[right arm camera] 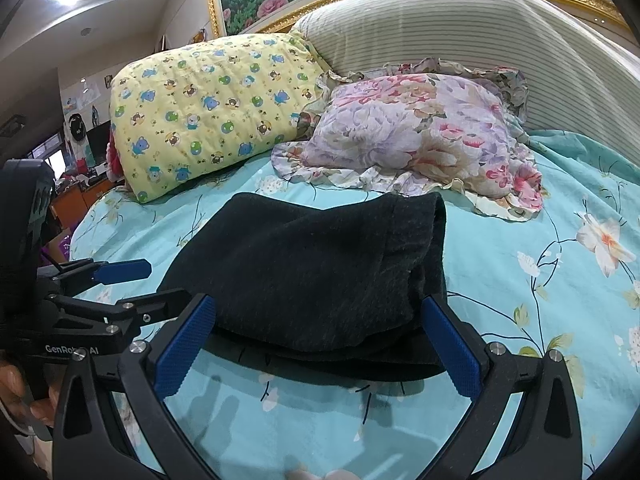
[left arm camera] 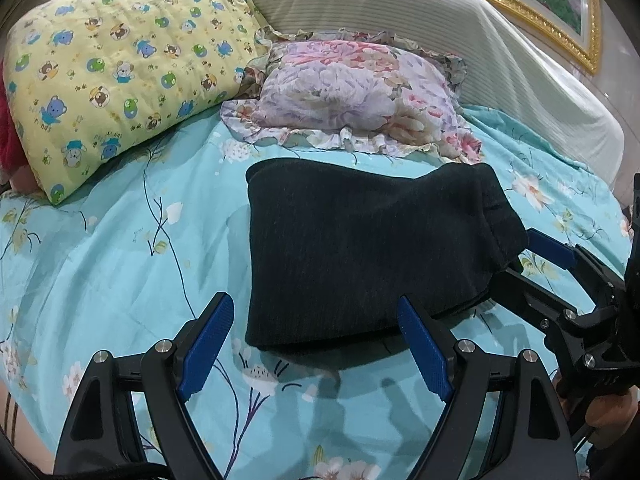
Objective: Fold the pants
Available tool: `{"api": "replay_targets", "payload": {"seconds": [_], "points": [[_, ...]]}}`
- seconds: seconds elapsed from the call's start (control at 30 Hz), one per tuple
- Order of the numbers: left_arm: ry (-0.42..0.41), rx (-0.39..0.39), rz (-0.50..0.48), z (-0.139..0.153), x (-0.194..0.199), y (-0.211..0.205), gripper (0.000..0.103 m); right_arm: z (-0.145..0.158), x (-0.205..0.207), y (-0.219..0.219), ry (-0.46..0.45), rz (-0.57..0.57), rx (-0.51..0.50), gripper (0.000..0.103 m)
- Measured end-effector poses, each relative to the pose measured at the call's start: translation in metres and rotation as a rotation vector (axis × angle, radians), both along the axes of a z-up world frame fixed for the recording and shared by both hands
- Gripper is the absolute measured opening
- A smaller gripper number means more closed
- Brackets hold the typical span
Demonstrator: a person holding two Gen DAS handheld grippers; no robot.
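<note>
two open tongs at the near edge of a folded bundle

two big things frame everything beyond the tongs: the turquoise flowered bedspread [left arm camera: 120,272] under them, and far ahead a pale striped bolster [left arm camera: 400,12] along the headboard. nearer than that lie a yellow bear-print pillow [left arm camera: 120,72] ahead and to the left, and a frilled floral pillow [left arm camera: 360,100] straight ahead, just past the pants.

the pants [left arm camera: 360,248], dark knit, lie flat on the spread in a compact stack, directly in front of both tongs. by the look of it the fold is nearly or fully done.

the left gripper [left arm camera: 316,344] is spread wide with nothing between its blue pads; the bundle's near left corner sits in the gap. the right gripper [right arm camera: 316,340] is equally wide, bare of cloth, straddling the near edge.

risks, as i judge them: a pinch here could catch only the top layer and peel the stack open, since the layers show as separate lips along the near edge. a low fingertip might snag the bedspread too. the right end looks loosely rolled and could slump if dragged.

hard to make out: how many layers there are, where waistband and cuffs ended up, whether any pad touches fabric, and the bundle's far side.
</note>
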State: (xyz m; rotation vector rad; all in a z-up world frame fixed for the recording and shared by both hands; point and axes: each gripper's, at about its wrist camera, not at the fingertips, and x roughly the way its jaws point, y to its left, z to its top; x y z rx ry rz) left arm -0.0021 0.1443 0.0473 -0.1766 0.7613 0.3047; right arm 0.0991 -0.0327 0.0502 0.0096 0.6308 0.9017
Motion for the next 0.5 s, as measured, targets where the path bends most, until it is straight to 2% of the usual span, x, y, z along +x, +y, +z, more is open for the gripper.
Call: {"api": "replay_targets", "payload": {"seconds": [0.5], "points": [[0.033,-0.009,0.008,-0.002,0.014,-0.003,0.084,-0.005,0.011,-0.006,0.043,-0.032,0.028,0.102]]}}
